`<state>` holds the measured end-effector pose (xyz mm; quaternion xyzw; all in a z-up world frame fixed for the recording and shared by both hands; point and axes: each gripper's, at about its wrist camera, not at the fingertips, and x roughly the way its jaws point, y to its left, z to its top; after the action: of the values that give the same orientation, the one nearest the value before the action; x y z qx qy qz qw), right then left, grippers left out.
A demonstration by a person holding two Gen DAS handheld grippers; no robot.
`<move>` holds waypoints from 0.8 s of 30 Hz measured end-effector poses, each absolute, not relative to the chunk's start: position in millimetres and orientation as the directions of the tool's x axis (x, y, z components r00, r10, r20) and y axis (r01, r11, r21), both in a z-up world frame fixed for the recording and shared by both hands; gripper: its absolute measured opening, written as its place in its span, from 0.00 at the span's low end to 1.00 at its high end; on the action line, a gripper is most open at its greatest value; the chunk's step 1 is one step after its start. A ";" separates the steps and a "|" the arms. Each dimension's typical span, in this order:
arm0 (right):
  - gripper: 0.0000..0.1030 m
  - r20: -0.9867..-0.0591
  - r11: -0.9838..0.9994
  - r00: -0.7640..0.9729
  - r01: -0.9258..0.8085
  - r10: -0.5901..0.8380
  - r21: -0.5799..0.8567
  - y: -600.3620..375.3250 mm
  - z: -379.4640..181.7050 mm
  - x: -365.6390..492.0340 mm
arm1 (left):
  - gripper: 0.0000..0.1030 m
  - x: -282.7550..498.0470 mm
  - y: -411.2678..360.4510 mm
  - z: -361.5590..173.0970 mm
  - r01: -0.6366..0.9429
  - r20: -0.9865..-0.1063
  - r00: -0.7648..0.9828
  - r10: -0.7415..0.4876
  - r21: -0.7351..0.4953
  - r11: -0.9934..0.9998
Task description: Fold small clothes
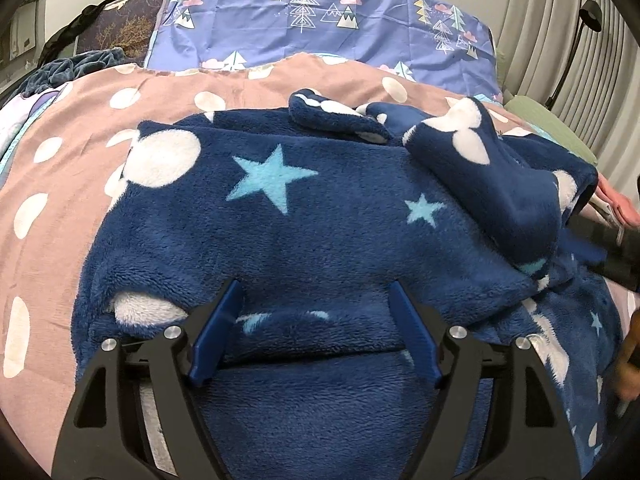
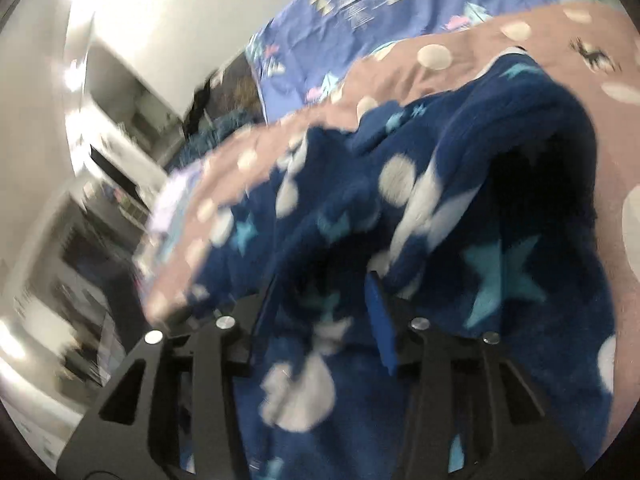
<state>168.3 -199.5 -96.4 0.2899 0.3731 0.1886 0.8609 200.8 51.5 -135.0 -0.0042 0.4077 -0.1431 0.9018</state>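
A navy fleece garment [image 1: 304, 216] with white dots and light blue stars lies on a pink dotted bed cover [image 1: 60, 184]. My left gripper [image 1: 316, 292] is wide open, with the fleece's near edge bunched between its blue fingers [image 1: 218, 328]. The garment's right side is lifted and folded over toward the middle. In the blurred right wrist view, my right gripper [image 2: 320, 292] has the fleece [image 2: 460, 200] draped between and over its fingers; the left finger is hidden by cloth, so its hold is unclear.
A blue pillowcase [image 1: 320, 24] with tree prints lies at the head of the bed. A dark teal blanket [image 1: 68, 68] is heaped at the far left. Pale curtains [image 1: 560, 40] and a lamp stand are at the right. Shelving [image 2: 112, 152] shows left.
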 end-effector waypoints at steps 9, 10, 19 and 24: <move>0.46 -0.330 0.551 0.550 -0.301 0.767 0.778 -156.7 -57.7 201.5 | 0.75 199.6 54.9 -134.0 0.258 -0.725 0.627 -0.284 -0.151 0.954; 0.53 -0.317 0.551 0.546 -0.339 0.775 0.763 -153.9 -53.2 197.3 | 0.76 199.5 55.3 -133.9 0.259 -0.724 0.627 -0.289 -0.156 0.953; 0.58 -0.479 0.746 0.701 -0.114 0.528 0.656 -222.8 -92.2 149.8 | 0.87 194.1 62.2 -127.6 0.313 -0.680 0.610 -0.408 -0.266 0.912; 0.47 -0.550 0.797 0.706 -0.032 0.445 0.603 -240.1 -128.0 134.4 | 0.88 186.0 75.8 -116.5 0.350 -0.499 0.545 -0.674 -0.595 0.723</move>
<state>134.4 -240.1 -128.0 0.2882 0.3583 0.1361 0.8775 186.0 75.8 -116.5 -0.2187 0.3703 -0.3009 0.8512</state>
